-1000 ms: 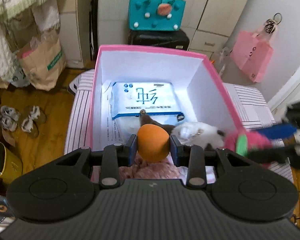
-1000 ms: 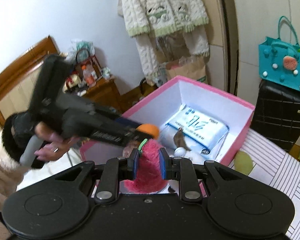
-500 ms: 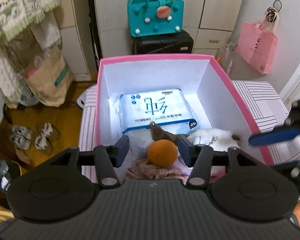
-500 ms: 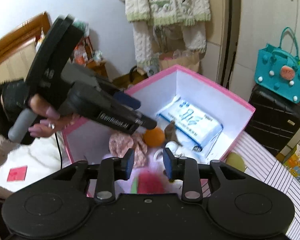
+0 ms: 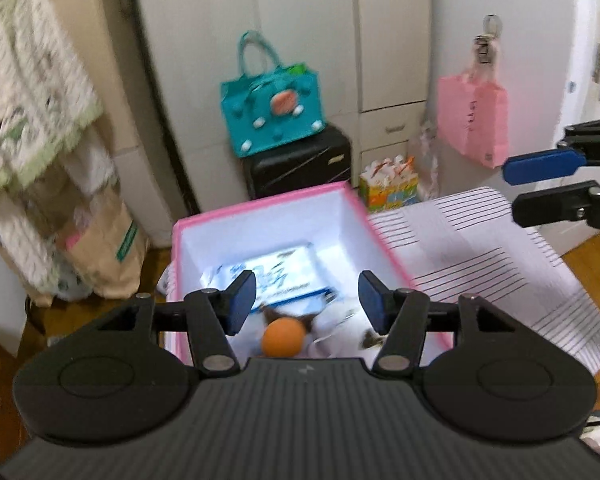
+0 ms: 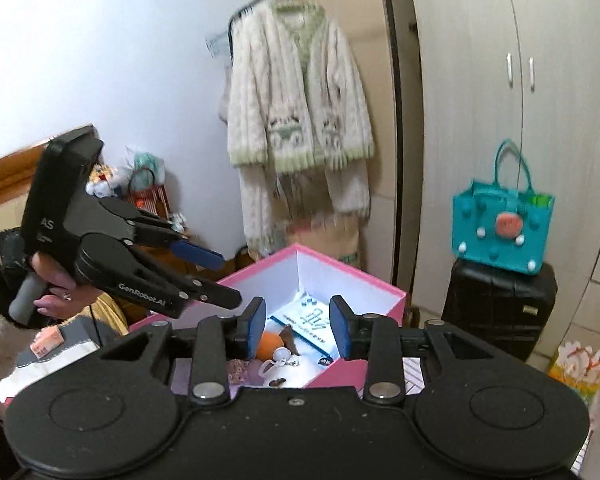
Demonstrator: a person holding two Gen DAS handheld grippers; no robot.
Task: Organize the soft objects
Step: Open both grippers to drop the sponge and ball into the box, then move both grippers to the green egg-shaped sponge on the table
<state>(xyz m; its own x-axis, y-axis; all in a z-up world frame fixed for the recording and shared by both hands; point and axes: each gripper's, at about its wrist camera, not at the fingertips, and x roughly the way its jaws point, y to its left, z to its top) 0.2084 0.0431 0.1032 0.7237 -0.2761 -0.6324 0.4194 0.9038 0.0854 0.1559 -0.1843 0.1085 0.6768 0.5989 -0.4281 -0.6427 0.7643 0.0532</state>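
The pink box [image 5: 260, 204] with white inside holds a blue-and-white tissue pack [image 5: 276, 276], an orange ball [image 5: 283, 341], a small brown toy and a white plush [image 5: 340, 332]. My left gripper [image 5: 308, 300] hovers above the box's near end; its jaws are opening, and nothing sits between them. In the right wrist view my right gripper [image 6: 300, 330] stands open and empty above the box [image 6: 348, 270], with the orange ball [image 6: 269, 345], white plush [image 6: 296, 372] and a pink floral cloth [image 6: 238, 370] below. The left gripper [image 6: 228, 280] hangs at the left there, and the right gripper [image 5: 540, 186] at the right edge of the left wrist view.
A striped cloth [image 5: 480, 248] covers the surface right of the box. Behind stand a black suitcase [image 5: 300, 164] with a teal bag [image 5: 274, 106] on it, a pink bag [image 5: 472, 120] and a brown paper bag [image 5: 104, 248]. A cardigan [image 6: 300, 100] hangs by the wardrobe.
The left gripper let go of the orange ball and the right let go of the red plush; both opened. Both have since pulled back and risen above the box.
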